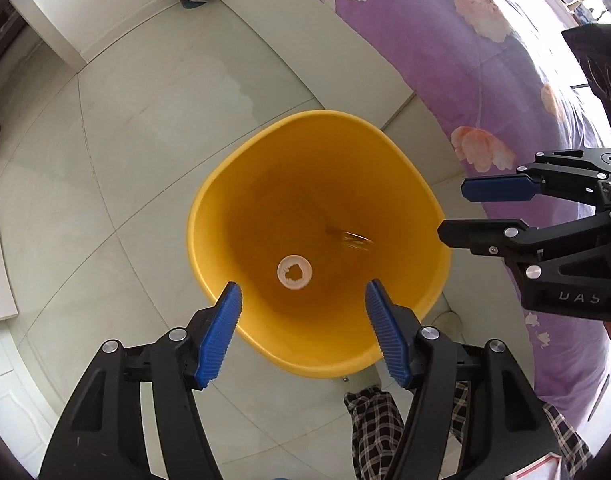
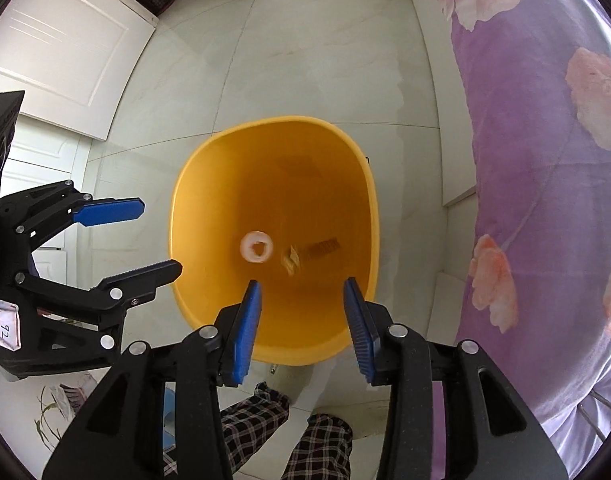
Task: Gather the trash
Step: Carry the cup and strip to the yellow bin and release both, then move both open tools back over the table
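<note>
Both tongs hanging open and empty over the yellow bin [image 1: 265,152], left gripper [image 1: 303,300] at 6 o'clock, right gripper [image 1: 453,210] at 3; drop looks done, next calling for more trash.

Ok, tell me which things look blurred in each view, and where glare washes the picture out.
Left wrist view: the golden scrap inside the yellow bin is motion-smeared; the window corner at upper right is blown out. Right wrist view: the scrap and the white ring are soft; the bedspread glares.
</note>
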